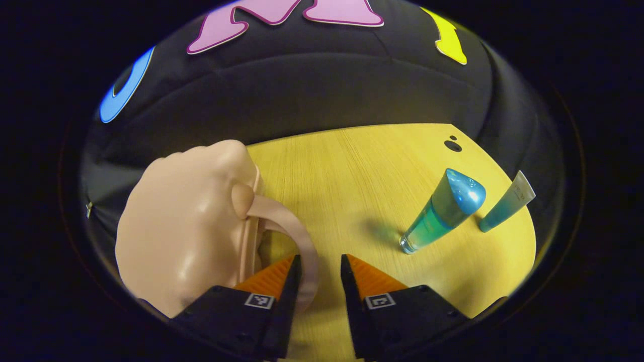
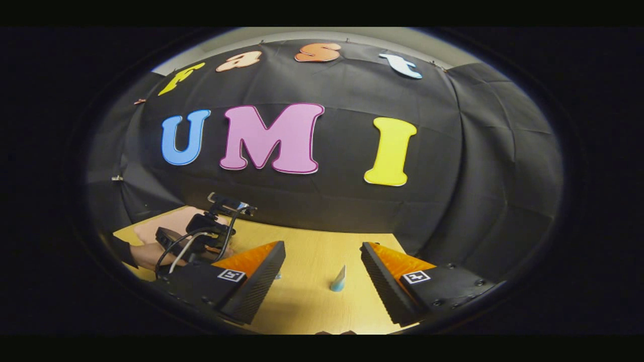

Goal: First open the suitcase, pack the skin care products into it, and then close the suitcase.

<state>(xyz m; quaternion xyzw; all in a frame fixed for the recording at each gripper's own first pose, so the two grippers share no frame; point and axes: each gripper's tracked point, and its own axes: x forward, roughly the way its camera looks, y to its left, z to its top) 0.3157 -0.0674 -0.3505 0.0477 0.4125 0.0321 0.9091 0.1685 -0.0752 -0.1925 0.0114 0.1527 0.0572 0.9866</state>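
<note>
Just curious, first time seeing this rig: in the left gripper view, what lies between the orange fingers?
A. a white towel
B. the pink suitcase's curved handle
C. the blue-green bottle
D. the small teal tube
B: the curved pink suitcase handle loops into the gap of the left gripper, whose jaws stand apart.

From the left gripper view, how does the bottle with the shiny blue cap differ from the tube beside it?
The clear teal bottle with the metallic blue cap looks thicker and glossier than the matte teal squeeze tube with the pale flat end. The bottle ends in a rounded cap, the tube in a flat crimped seal. The bottle stands nearer the left hand-held gripper. Both stand on the yellow wooden table, apart.
</note>
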